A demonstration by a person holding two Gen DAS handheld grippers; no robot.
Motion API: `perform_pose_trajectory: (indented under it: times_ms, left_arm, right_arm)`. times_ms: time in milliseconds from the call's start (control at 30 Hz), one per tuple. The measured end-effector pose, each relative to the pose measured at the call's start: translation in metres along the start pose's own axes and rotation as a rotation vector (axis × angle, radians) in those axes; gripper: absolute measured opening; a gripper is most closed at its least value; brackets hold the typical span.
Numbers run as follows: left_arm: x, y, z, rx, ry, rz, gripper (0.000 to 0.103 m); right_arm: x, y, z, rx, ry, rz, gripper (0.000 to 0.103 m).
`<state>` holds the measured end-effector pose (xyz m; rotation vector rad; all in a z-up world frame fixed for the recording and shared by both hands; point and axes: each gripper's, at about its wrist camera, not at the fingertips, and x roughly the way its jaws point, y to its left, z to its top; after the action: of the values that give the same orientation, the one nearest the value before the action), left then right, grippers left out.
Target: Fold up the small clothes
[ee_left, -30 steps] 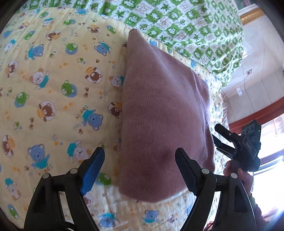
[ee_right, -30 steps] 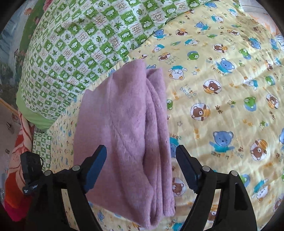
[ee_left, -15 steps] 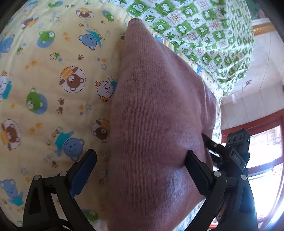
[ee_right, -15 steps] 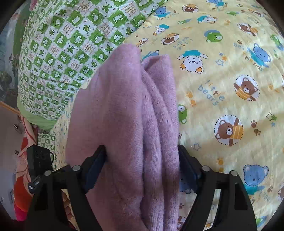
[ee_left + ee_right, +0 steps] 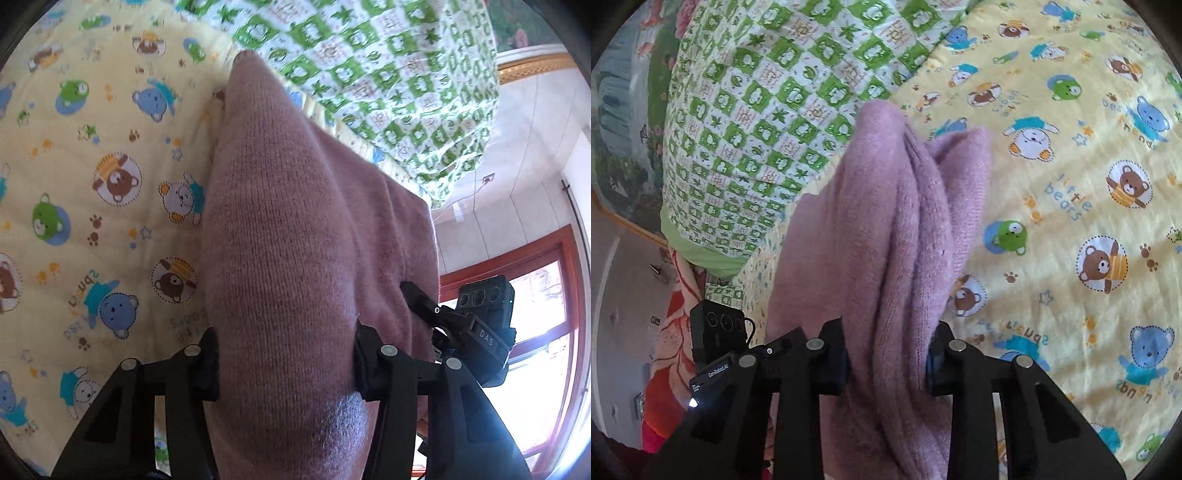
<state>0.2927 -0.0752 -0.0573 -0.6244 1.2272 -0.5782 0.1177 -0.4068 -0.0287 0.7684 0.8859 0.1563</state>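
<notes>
Both tools clamped on the folded mauve knit garment (image 5: 295, 240) right now. Left gripper (image 5: 284, 363) clenched across one bundled end, black fingers (image 5: 207, 363) pressed into the knit on either side, fabric bulging up and out ahead of the jaws. Right gripper (image 5: 886, 363) grasping the opposite end, fingers (image 5: 833, 363) squeezing a stack of several folded layers (image 5: 908, 229), edges showing as long ridges running away from the jaws. Garment stretched ahead of each tool, far tip rising near the seam where the yellow bear-print quilt (image 5: 92, 192) meets the green-and-white checked quilt (image 5: 369, 74). Bear quilt spread to the left of the left gripper and below the knit; same quilt (image 5: 1089, 184) wide to the right of the right gripper. Checked quilt (image 5: 768, 110) ahead and to the left of the right gripper. Other tool visible from each side: right gripper's black camera block (image 5: 484, 328) just right of the left one, at the garment's edge; left gripper's camera block (image 5: 716, 328) just left of the right one. Red-framed window (image 5: 535, 314) beyond, far right of the left gripper. Cannot tell whether the garment's middle rests on the quilt or hangs clear of it.
</notes>
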Motion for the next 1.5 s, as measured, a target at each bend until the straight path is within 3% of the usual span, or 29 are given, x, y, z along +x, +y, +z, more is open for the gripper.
perform_pose_trajectory:
  times_ms: [233,333,600,767,1000,1500]
  left_arm:
    - [-0.067,-0.001,-0.008,0.033,-0.102,0.017,0.05]
    - [-0.108,0.009,-0.016,0.03,-0.154,0.06,0.05]
    - [-0.213,0.062,-0.042,-0.039,-0.276,0.201,0.05]
    - [-0.257,0.091,-0.061,-0.084,-0.322,0.267,0.05]
    - [-0.275,0.114,-0.082,-0.111,-0.338,0.301,0.05]
    - [-0.241,0.144,-0.104,-0.165,-0.278,0.295,0.05]
  right_arm:
    - [0.002,0.056,-0.01,-0.101,0.002,0.042,0.03]
    - [0.01,0.08,-0.018,-0.142,0.016,0.084,0.03]
    - [0.074,0.151,-0.052,-0.232,0.12,0.191,0.03]
    - [0.114,0.182,-0.078,-0.263,0.194,0.228,0.03]
    - [0.147,0.2,-0.099,-0.285,0.263,0.241,0.03]
    - [0.169,0.168,-0.117,-0.214,0.334,0.139,0.03]
